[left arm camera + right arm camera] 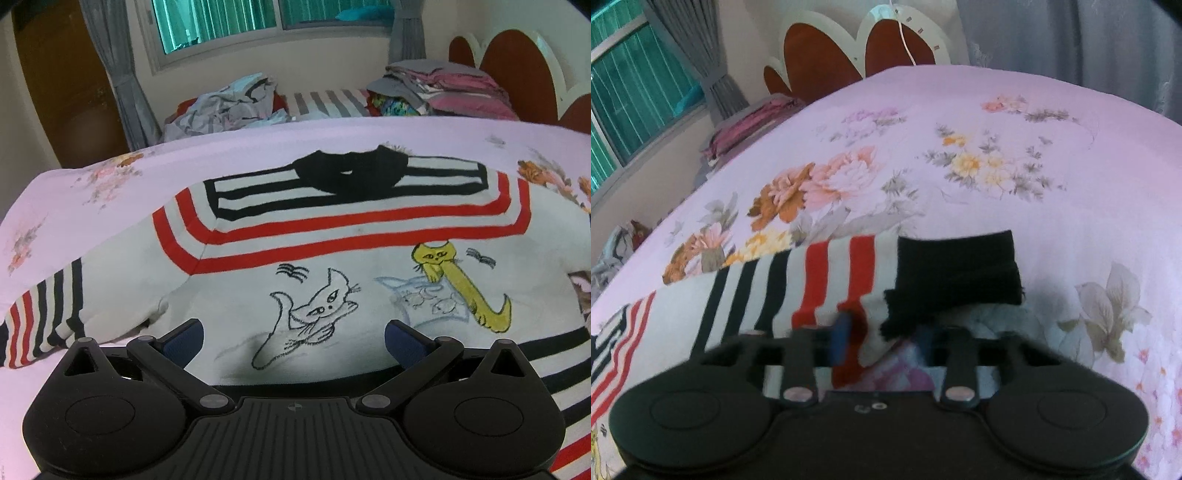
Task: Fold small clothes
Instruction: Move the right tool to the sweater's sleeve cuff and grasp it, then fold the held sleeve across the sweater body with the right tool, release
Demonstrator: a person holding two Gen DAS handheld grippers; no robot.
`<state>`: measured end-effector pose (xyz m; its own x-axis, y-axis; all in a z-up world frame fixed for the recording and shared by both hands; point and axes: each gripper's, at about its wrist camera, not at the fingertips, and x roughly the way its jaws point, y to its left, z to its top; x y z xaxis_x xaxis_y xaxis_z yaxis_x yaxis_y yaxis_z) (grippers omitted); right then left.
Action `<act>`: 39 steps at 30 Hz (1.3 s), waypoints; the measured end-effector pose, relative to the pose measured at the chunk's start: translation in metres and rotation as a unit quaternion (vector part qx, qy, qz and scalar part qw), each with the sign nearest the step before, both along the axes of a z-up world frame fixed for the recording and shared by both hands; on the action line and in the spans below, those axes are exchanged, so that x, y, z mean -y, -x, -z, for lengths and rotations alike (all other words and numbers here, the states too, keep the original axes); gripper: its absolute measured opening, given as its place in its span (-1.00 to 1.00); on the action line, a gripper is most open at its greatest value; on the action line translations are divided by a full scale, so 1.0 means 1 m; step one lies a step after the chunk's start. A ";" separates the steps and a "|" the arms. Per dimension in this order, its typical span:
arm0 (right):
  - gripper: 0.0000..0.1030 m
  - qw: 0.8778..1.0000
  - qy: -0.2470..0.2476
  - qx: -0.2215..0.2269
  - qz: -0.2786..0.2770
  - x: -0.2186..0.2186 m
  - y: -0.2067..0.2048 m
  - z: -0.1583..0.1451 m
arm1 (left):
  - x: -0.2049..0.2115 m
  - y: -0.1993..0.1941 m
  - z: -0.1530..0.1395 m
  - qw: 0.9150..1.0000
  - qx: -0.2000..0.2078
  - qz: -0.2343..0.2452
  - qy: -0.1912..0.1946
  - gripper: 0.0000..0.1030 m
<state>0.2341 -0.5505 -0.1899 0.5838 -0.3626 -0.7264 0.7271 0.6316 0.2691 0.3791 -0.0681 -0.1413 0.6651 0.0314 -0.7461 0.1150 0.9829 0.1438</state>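
**Sleeve pinched, ready to fold inward**

Right claw [882, 338] is clenched on the striped sleeve [812, 288] near its black cuff [956, 269]; left claw [293, 338] hangs released over the hem. Carry the sleeve low across the chest, keeping it flat. White knitted cat-print sweater [332, 258] lies flat on the floral bedsheet [997, 129], collar [347, 173] pointing away, long axis hem-to-collar.

A home bedroom: a bed [997, 177] in floral sheets, a heart-shaped headboard [827, 55] upper left, curtained window [221, 22], piled laundry [229, 103].
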 end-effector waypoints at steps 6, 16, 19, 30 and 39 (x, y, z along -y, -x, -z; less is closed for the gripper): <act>-0.82 0.997 0.046 0.037 -0.047 -0.019 -0.013 -0.028 | -0.003 -0.009 -0.003 0.999 -0.016 -0.005 0.035 1.00; -0.83 0.954 0.067 0.106 -0.274 -0.165 -0.100 -0.075 | -0.033 -0.027 -0.018 0.993 0.003 -0.017 0.119 1.00; -0.83 0.939 0.039 0.096 -0.329 -0.214 -0.124 -0.064 | -0.046 -0.032 -0.016 0.991 -0.001 -0.021 0.131 1.00; -0.21 0.905 -0.033 0.036 -0.422 -0.307 -0.138 -0.027 | -0.054 -0.048 0.010 0.971 -0.059 0.019 0.233 1.00; 0.02 0.927 0.063 -0.002 -0.370 -0.239 -0.072 -0.039 | 0.006 -0.060 0.037 0.947 -0.094 0.071 0.298 0.75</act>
